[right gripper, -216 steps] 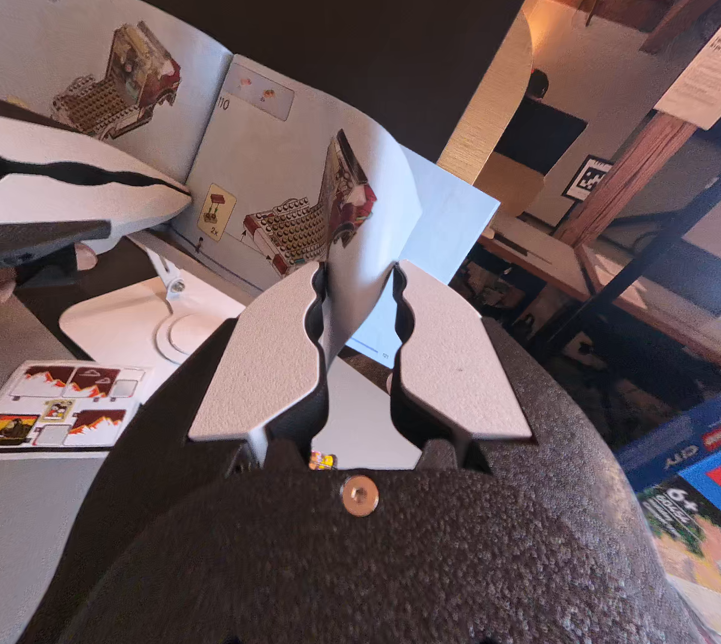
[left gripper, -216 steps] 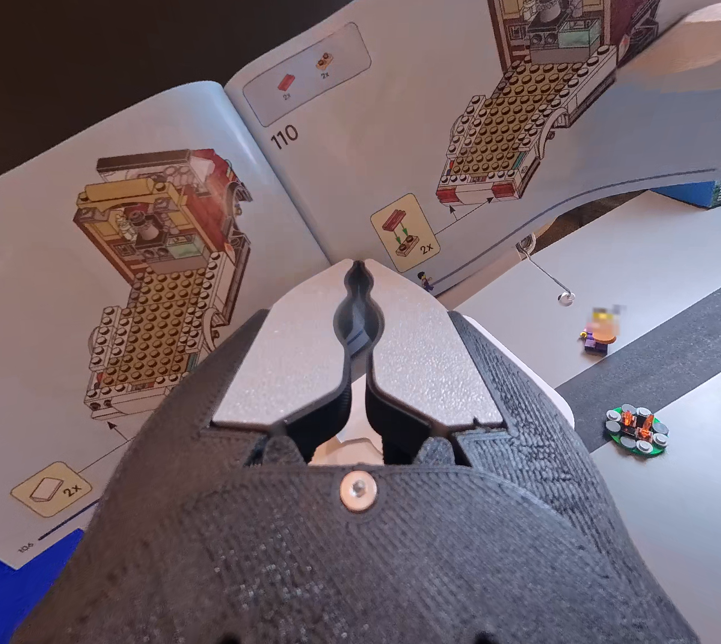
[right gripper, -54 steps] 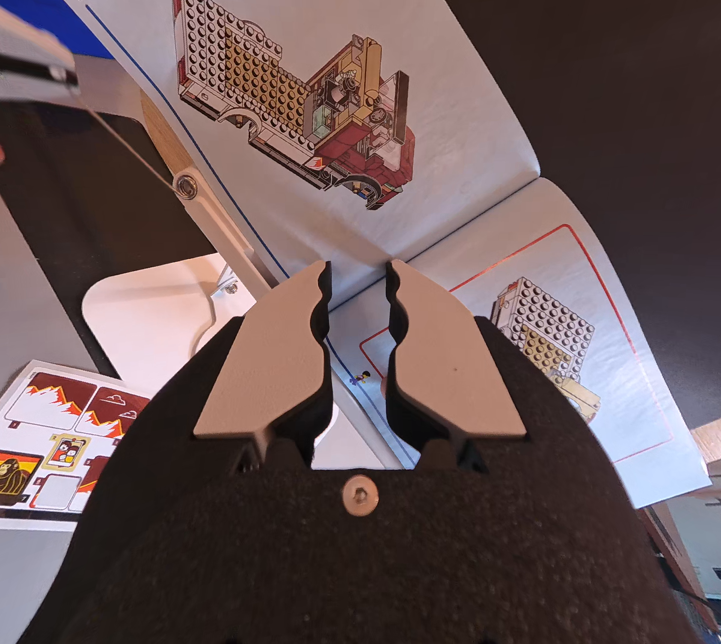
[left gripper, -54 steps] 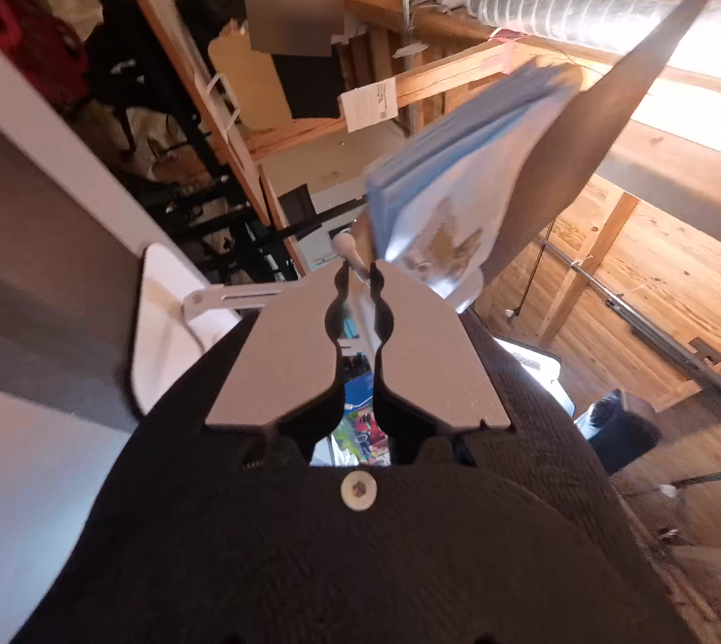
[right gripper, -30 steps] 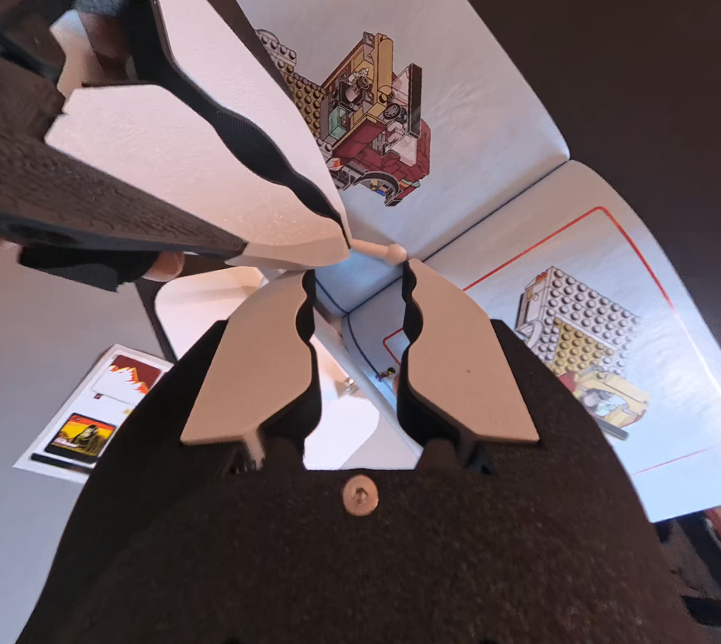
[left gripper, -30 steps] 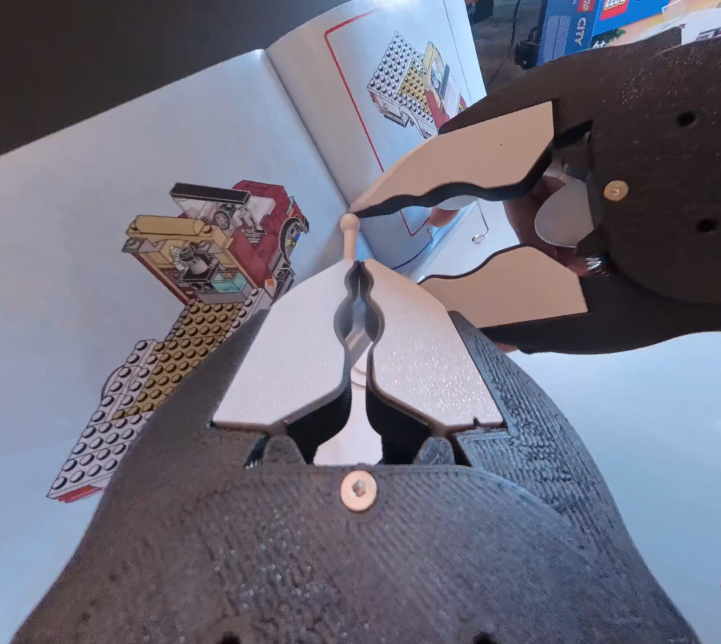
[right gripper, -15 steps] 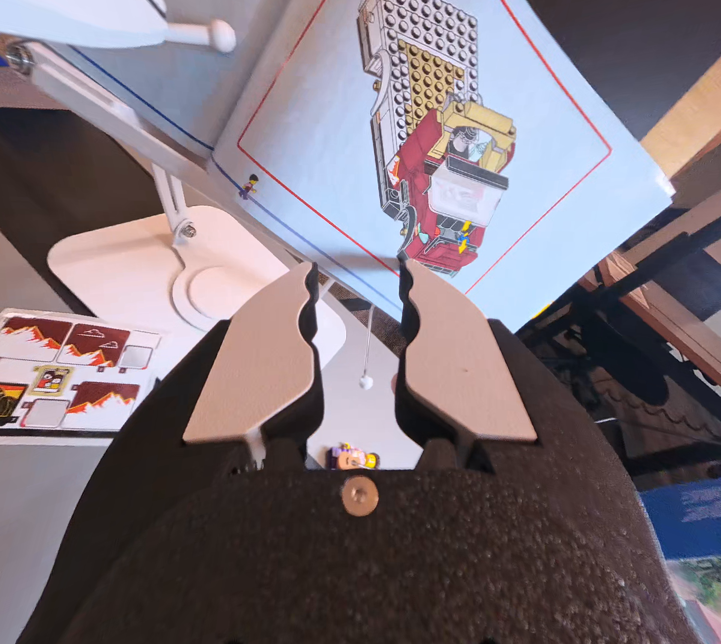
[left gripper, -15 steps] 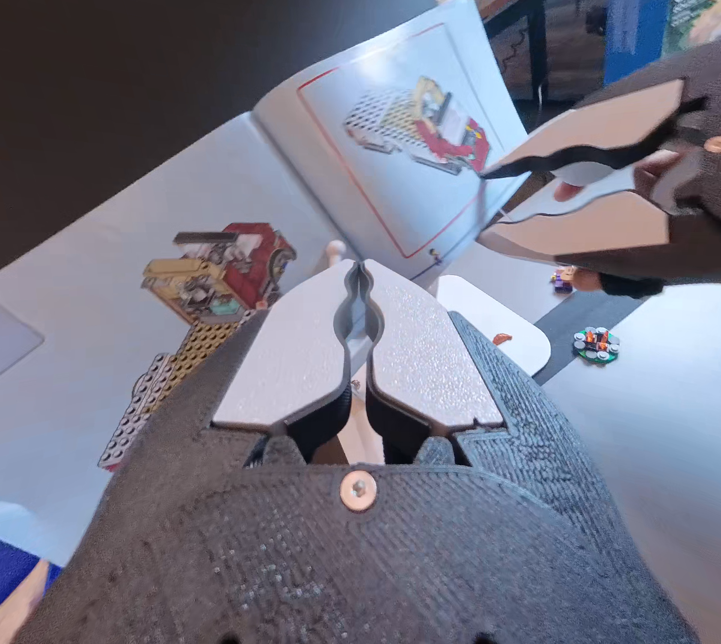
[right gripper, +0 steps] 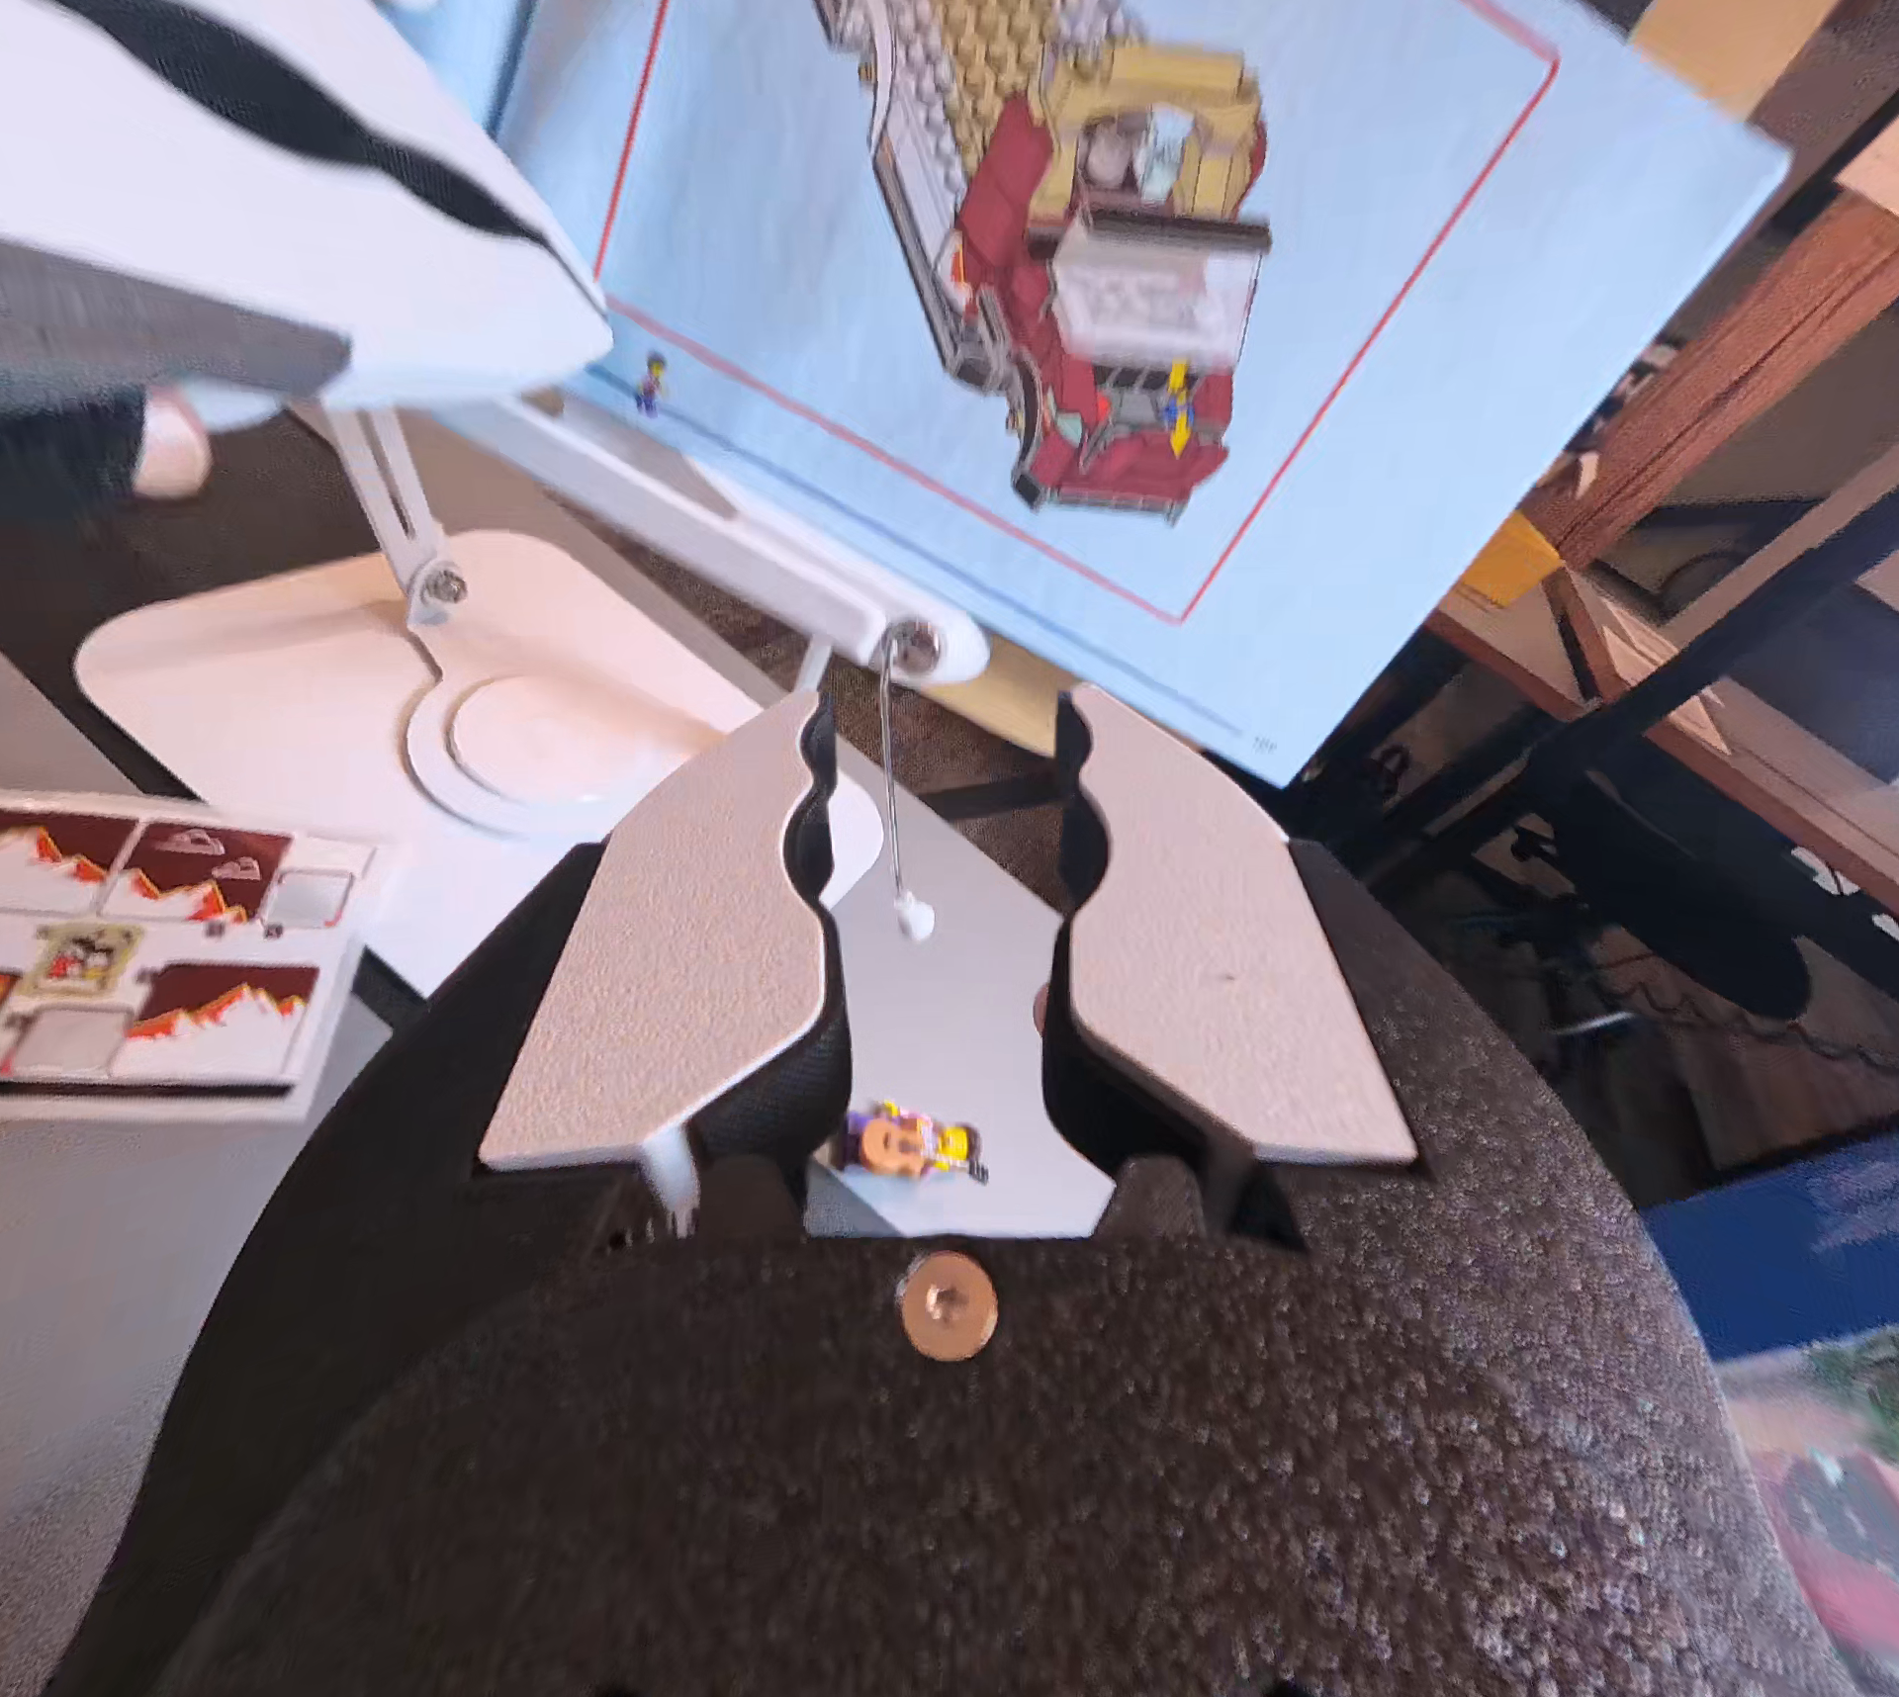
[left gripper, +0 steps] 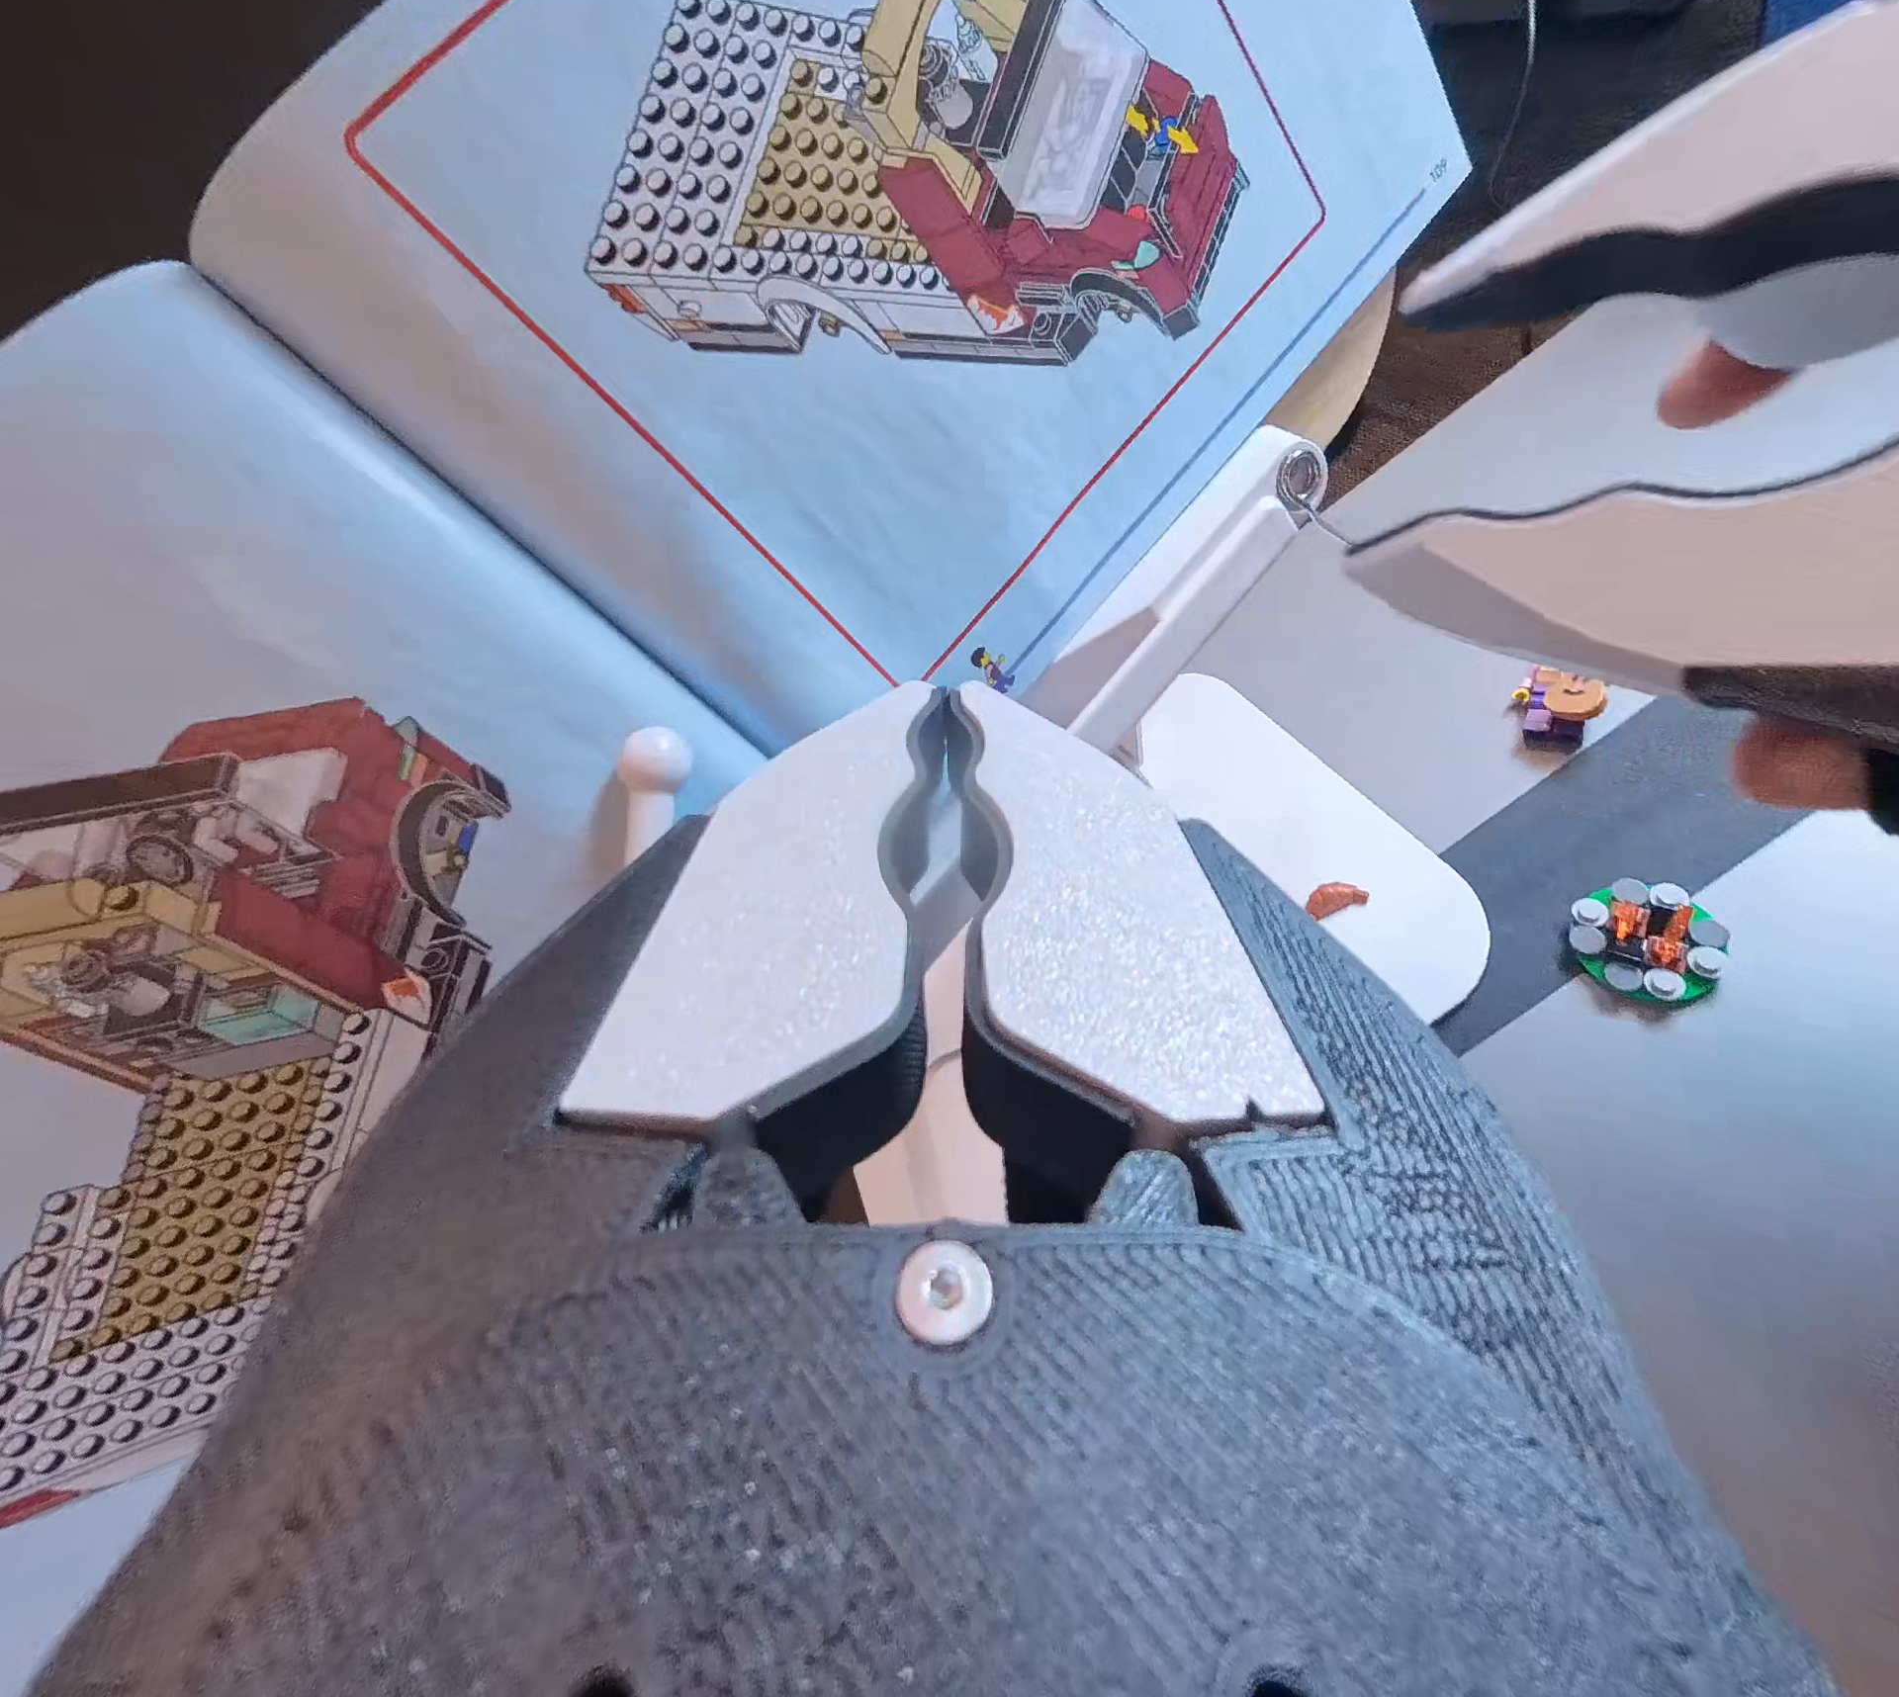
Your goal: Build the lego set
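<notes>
The instruction booklet [left gripper: 822,415] stands open on a white book stand [right gripper: 257,672]. Its right page shows a red and tan truck in a red frame. My left gripper [left gripper: 945,702] is shut, with its tips at the bottom inner corner of that page. The stand's white ball-tipped page pin [left gripper: 658,764] sticks up just left of it. My right gripper [right gripper: 945,713] is open and empty below the page's lower edge. The stand's right wire pin [right gripper: 909,913] hangs down between its fingers. The right gripper also shows in the left wrist view [left gripper: 1644,435].
A minifigure [right gripper: 909,1144] lies on the grey table under my right gripper. A small green round campfire build [left gripper: 1644,939] and an orange piece [left gripper: 1336,898] lie to the right. A sticker sheet [right gripper: 154,939] lies left of the stand. A blue box [right gripper: 1798,1237] and shelves stand at right. The orange piece [left gripper: 1336,898] sits 15 cm or so from the ends of my right fingers.
A page has been turned, so the red-framed truck page now faces me. My left gripper has moved right, off the ball-tipped pin. My right gripper has dropped below the page.
</notes>
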`<state>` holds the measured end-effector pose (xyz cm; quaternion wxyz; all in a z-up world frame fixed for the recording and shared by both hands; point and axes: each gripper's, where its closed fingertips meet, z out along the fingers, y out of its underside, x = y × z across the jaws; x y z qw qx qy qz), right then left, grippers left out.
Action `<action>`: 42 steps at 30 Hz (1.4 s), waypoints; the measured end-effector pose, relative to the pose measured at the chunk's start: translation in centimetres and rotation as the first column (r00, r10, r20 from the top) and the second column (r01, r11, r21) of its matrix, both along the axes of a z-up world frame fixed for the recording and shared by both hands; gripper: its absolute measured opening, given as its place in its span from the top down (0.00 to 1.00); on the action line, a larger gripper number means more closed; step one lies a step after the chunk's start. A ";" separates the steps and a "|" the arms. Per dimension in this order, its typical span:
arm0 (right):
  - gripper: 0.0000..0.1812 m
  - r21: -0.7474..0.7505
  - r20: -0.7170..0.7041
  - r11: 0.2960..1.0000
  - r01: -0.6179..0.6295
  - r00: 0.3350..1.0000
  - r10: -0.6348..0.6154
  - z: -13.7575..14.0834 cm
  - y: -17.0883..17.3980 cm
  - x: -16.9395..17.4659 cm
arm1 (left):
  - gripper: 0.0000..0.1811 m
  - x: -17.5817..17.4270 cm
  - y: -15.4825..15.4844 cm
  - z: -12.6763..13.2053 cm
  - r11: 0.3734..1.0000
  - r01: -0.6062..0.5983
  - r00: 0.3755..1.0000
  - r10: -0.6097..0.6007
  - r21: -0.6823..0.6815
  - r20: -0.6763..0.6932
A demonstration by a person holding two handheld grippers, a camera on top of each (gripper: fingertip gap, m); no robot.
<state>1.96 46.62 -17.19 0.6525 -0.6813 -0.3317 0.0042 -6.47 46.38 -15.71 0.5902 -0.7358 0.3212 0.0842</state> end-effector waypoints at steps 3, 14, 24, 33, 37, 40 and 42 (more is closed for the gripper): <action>0.78 -0.030 0.042 0.999 0.039 0.998 -0.037 -2.6 0.4 1.4 | 1.00 0.0 0.1 0.0 1.000 -0.019 1.000 0.019 0.012 -0.006; 0.99 0.020 0.250 0.993 0.113 0.961 -0.114 -5.6 2.6 2.8 | 1.00 -0.1 0.3 0.0 1.000 -0.029 1.000 0.029 0.002 -0.004; 0.96 0.581 0.621 0.811 0.075 0.603 -0.501 3.9 1.8 3.2 | 1.00 -0.7 0.2 0.0 1.000 -0.027 0.998 0.027 -0.009 0.049; 0.95 0.589 0.805 0.755 -0.289 0.290 -0.517 5.5 2.5 0.0 | 1.00 -0.7 0.2 0.0 1.000 -0.010 0.996 0.012 -0.029 0.088; 0.81 0.550 0.799 0.815 -0.180 0.398 -0.451 5.3 1.9 1.0 | 1.00 -0.7 0.0 0.0 0.999 -0.005 0.994 0.009 -0.037 0.111; 0.81 0.508 0.717 0.857 -0.084 0.592 -0.367 5.2 0.3 1.1 | 1.00 -0.7 -0.1 0.0 1.000 -0.001 0.992 0.003 -0.018 0.124; 0.81 0.429 0.601 0.903 -0.005 0.748 -0.282 4.7 -0.7 1.1 | 1.00 -0.7 -0.1 0.1 1.000 -0.002 0.991 0.003 -0.009 0.136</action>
